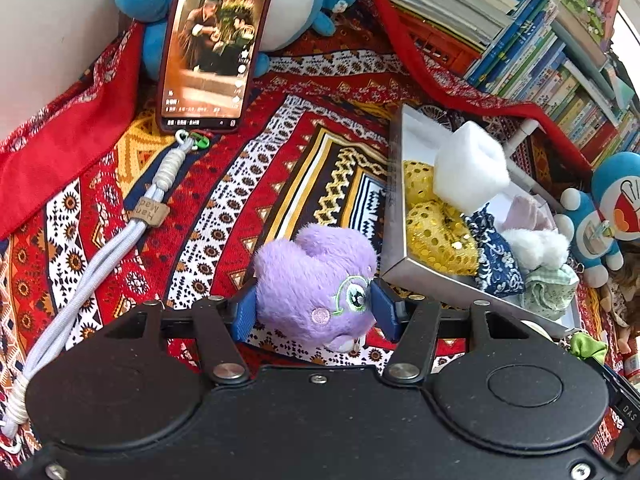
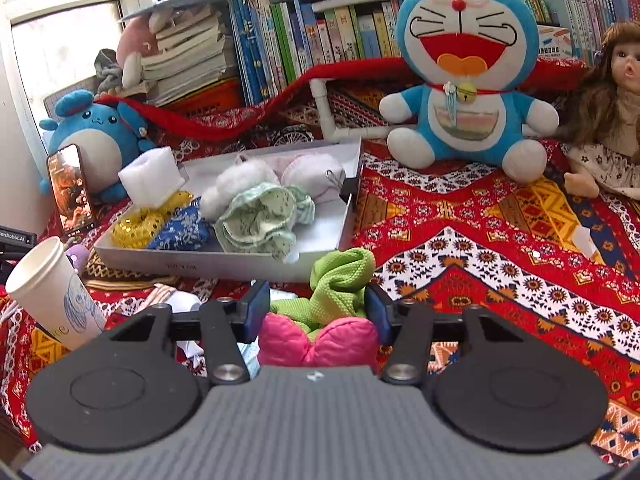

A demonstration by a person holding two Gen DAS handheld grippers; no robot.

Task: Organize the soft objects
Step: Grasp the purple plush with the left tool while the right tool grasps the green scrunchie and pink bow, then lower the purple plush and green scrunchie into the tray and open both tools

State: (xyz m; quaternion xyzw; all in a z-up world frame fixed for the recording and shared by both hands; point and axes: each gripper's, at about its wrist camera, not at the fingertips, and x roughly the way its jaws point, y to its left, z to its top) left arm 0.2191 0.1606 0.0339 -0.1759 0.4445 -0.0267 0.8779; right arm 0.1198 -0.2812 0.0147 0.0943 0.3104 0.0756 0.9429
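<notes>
Your left gripper point(image 1: 314, 314) clamps the purple plush point(image 1: 316, 284) just beside the tray point(image 1: 394, 216). Your right gripper point(image 2: 318, 312) pinches the green cloth point(image 2: 340, 288) and pink heart point(image 2: 320, 342) before the tray.

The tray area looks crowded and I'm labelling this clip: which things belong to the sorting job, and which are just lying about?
Job:
- purple plush, in the left gripper
- pink and green fabric piece, between the right gripper fingers
- tray of soft items
- white sponge

Lying about:
- phone
- paper cup
- books
- doll
</notes>
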